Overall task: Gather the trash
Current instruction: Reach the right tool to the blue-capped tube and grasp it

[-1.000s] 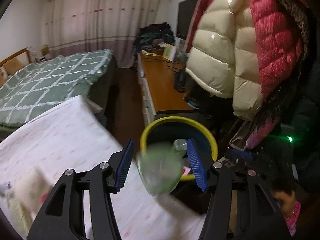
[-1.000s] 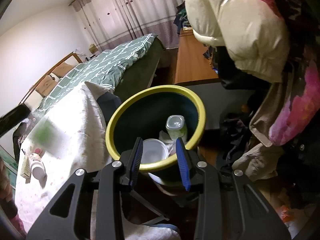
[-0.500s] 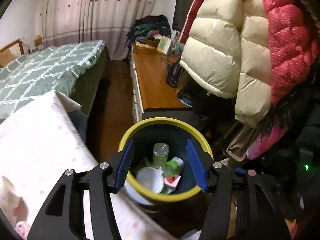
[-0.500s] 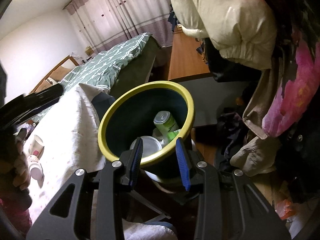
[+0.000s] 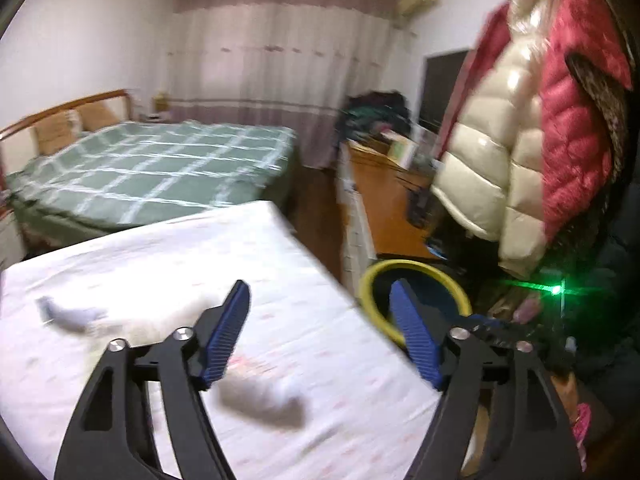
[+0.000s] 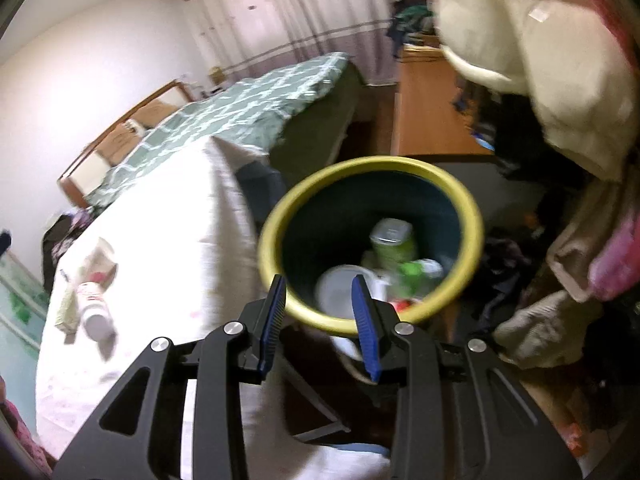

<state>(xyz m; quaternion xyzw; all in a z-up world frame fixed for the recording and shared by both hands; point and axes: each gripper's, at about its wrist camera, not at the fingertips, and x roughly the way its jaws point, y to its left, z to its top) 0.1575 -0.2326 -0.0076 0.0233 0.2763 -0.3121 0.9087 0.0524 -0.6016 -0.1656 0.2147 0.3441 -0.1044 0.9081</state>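
A dark bin with a yellow rim [image 6: 472, 216] stands beside the white-clothed table [image 6: 168, 216]; it shows at the right in the left wrist view [image 5: 370, 280]. Inside lie a green can [image 6: 394, 242], a green bottle [image 6: 418, 274] and a white bowl [image 6: 344, 286]. My left gripper [image 5: 320, 300] is open and empty over the table [image 5: 240, 248], with blurred white trash [image 5: 260, 396] below it. My right gripper [image 6: 318, 292] is open and empty just before the bin's near rim. A white bottle [image 6: 94, 312] and a carton [image 6: 66, 306] lie on the table's left.
A green checked bed [image 5: 152, 172] lies beyond the table. A wooden dresser [image 5: 384, 204] runs along the right. Puffy jackets [image 5: 520, 136] hang close above the bin. Clothes [image 6: 548, 324] pile on the floor to its right.
The green bottle left my left gripper and landed in the bin. My left gripper then swung left, from over the bin back above the table. The right gripper stayed at the bin.
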